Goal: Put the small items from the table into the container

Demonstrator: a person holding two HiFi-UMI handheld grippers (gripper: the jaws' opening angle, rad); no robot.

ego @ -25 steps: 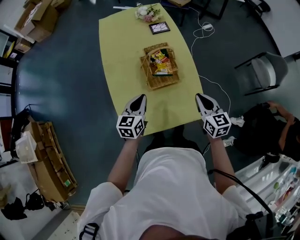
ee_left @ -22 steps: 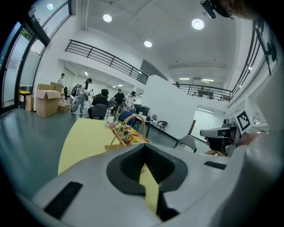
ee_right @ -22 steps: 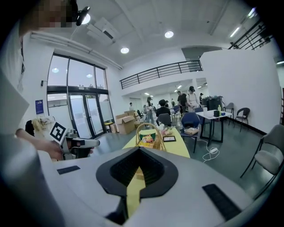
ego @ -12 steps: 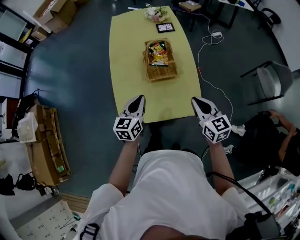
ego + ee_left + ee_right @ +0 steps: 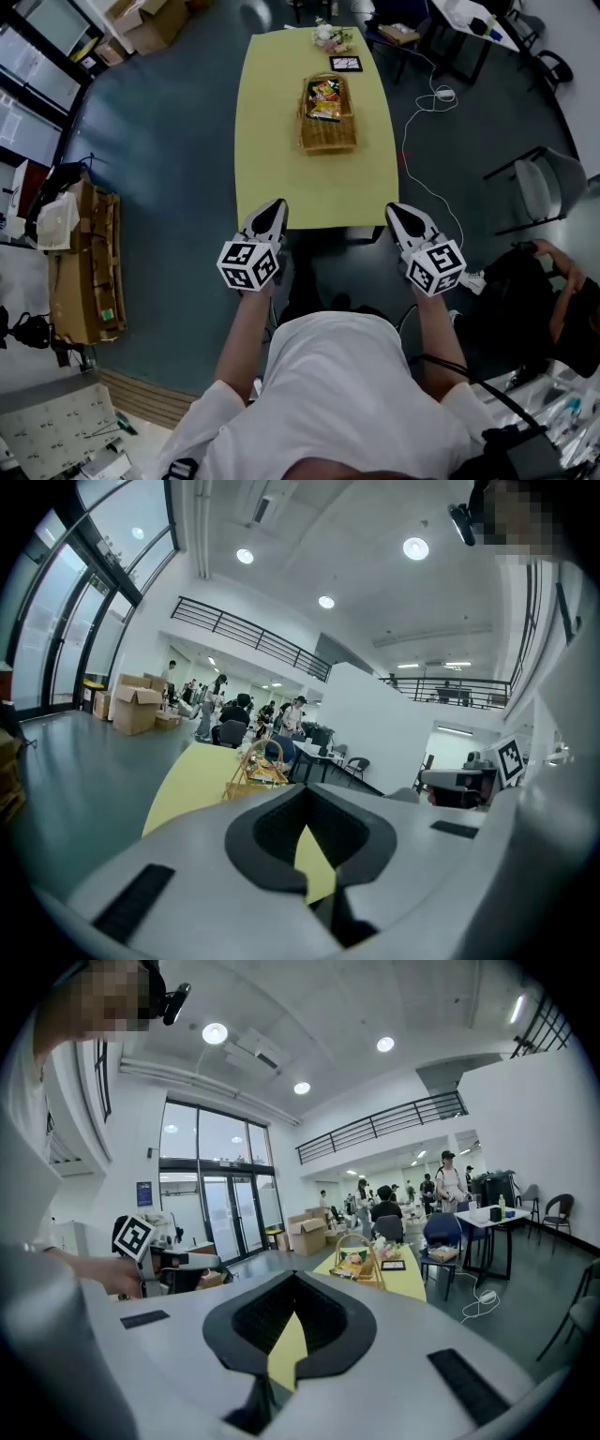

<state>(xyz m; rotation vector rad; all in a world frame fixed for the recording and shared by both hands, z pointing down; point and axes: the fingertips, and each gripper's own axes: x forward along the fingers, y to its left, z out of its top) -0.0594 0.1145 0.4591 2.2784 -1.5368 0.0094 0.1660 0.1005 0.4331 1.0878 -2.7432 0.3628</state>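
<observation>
Inventory, by count.

Table (image 5: 277, 122): one.

On the table:
- basket (image 5: 328, 141): one
- frame (image 5: 345, 64): one
- flower bunch (image 5: 330, 37): one

The packets (image 5: 325, 94) in the basket overlap, so I cannot count them.

Right of the table:
- cable (image 5: 443, 94) on the floor: one
- grey chair (image 5: 542, 187): one

At the table's near end I hold two grippers, the left gripper (image 5: 272, 204) and the right gripper (image 5: 398, 208). There are two marker cubes, one per gripper.
</observation>
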